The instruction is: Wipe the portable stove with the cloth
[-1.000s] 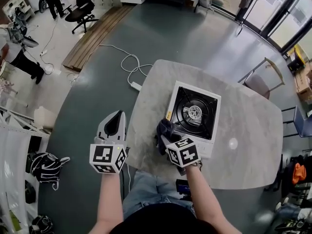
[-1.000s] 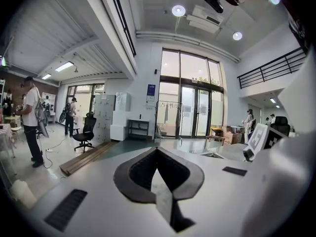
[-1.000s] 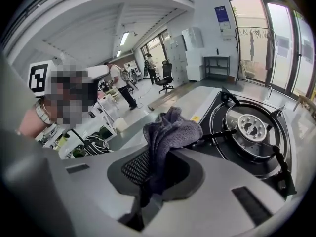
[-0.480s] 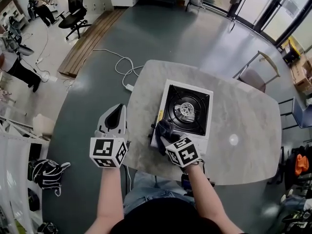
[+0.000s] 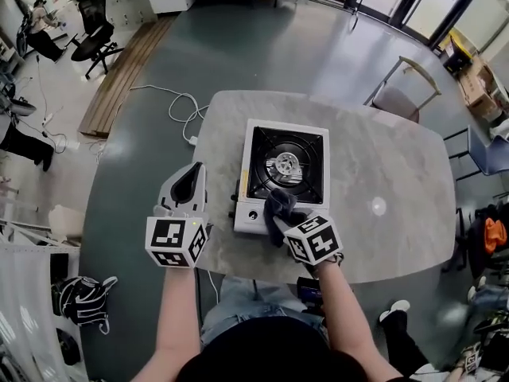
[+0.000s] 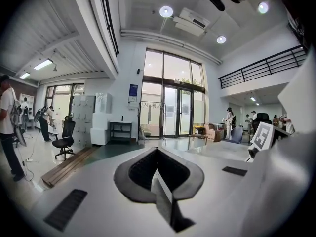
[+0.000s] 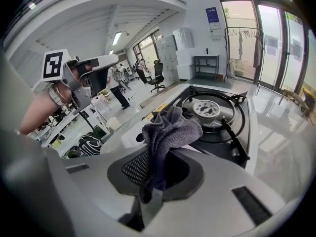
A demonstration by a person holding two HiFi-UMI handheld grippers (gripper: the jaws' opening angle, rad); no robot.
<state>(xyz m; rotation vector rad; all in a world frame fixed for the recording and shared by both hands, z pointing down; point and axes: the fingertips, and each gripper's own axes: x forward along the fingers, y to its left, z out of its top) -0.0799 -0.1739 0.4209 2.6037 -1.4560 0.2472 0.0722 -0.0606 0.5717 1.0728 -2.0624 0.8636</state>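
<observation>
1. Your right gripper [image 5: 280,223] has its jaws pinching the grey cloth [image 5: 277,207]. In the right gripper view a bunched wad [image 7: 170,130] sticks out past the tips, prob. so fabric rather than plastic meets the surface.
2. The cloth sits at the near edge of the portable gas stove [image 5: 306,153], just right of the control knob [image 5: 253,214]. Touching or just above the white front strip; can't tell which.
3. The stove is on the marble-look worktop [image 5: 398,173], w/ burner [image 7: 205,107] & pan support bare ahead of the jaws.
4. Your left gripper [image 5: 193,175] has its jaws pressed together w/ nothing between. It hangs off the worktop's left edge, apart from the stove, prob. parked clear of the wiping path.
5. Judging by position, you're working the front edge; the black top and far side likely remain.
</observation>
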